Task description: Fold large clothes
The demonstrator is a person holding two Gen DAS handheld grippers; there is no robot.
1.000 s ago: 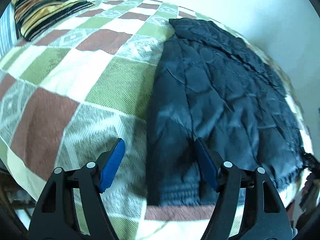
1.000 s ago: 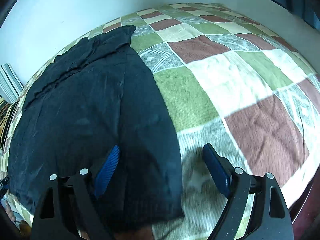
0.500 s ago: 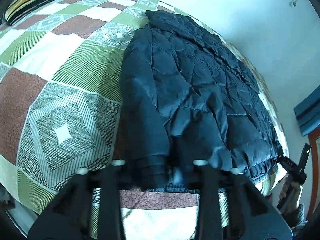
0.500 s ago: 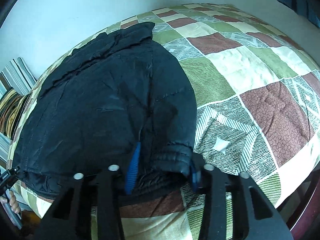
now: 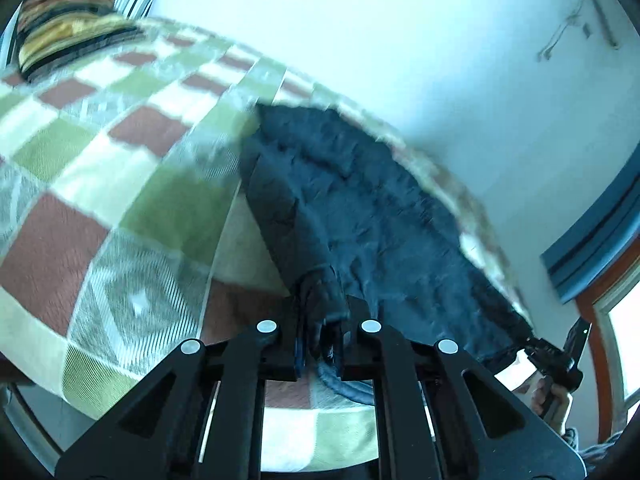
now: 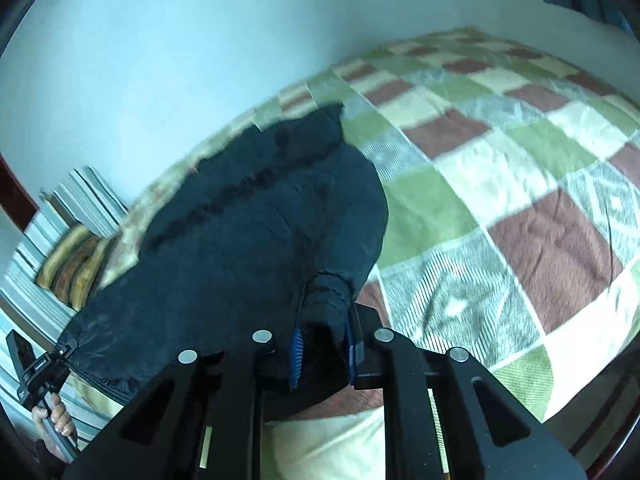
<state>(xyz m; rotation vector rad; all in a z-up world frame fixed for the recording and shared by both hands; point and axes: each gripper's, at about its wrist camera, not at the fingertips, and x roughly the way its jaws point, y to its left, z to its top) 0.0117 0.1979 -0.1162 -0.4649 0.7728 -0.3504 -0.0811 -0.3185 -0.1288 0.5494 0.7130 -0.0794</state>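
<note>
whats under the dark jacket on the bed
The dark jacket lies on the checked bedspread, which shows all round it. Its near edge is pinched in the closing left gripper and right gripper. Anything beneath its middle is covered.

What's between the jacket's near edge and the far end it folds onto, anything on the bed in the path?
Nothing visible. Both the left gripper and right gripper are closing on the jacket hem; its top surface and the quilt beside it look bare. The striped pillow sits well off to the side.
</note>
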